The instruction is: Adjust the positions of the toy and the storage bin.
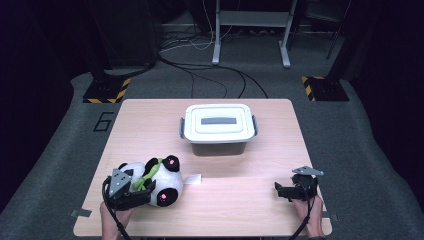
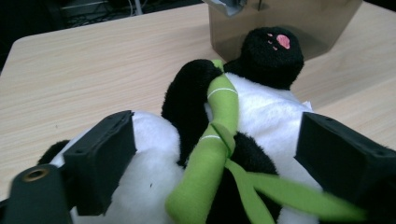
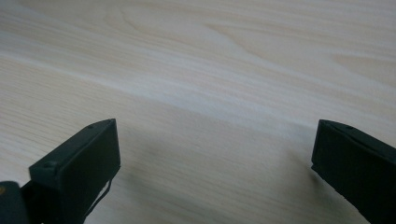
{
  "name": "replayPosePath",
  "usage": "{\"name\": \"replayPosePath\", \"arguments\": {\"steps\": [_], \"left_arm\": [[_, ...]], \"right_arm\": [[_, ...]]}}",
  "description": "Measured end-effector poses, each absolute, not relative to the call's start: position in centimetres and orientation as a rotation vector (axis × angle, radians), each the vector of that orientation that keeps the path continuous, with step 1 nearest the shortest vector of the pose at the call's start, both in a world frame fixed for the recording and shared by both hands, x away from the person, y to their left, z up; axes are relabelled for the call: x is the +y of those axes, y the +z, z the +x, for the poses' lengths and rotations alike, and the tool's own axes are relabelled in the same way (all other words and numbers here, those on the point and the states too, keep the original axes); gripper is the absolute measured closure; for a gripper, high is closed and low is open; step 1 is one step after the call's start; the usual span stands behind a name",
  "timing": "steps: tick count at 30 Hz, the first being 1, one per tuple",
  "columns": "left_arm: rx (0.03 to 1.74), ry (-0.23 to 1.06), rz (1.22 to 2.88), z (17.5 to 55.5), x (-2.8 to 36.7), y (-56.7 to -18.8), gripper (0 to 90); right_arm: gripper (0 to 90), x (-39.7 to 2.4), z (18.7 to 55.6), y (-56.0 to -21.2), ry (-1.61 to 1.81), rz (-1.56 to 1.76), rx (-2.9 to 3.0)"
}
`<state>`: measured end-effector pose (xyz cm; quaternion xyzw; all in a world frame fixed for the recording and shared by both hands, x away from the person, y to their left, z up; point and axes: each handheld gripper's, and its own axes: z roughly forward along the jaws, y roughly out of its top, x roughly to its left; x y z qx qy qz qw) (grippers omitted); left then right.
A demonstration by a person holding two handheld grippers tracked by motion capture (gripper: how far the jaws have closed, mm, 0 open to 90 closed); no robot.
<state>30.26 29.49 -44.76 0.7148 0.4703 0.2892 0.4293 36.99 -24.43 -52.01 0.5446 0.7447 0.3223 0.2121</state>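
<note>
Pale wood surface (image 1: 240, 200) under dark room. I see plush panda (image 1: 155, 180) lying near-left of lidded plastic box (image 1: 218, 127), green bamboo stalk (image 2: 210, 154) across its belly. My left gripper (image 1: 136, 192) fingers (image 2: 100, 158) spread wide, straddling panda, not squeezing. My right gripper (image 1: 285, 191) fingers wide, holding nothing, near-right of box.

Large digit 6 marked on grey floor (image 1: 103, 121), left of table (image 1: 150, 115)
</note>
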Motion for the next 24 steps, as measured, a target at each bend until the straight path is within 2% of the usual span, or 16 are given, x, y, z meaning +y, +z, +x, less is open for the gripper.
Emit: {"name": "replayPosePath", "arguments": {"steps": [17, 24], "left_arm": [[1.252, 0.810, 1.861, 31.4, 27.9, -46.0, 6.3], [1.227, 0.829, 1.842, 31.3, 28.0, -45.9, 5.8]], "right_arm": [[4.0, -18.6, 42.4, -43.0, 1.056, 1.316, 2.127], [10.4, -16.8, 45.5, -40.3, 1.102, 1.294, 2.122]]}}
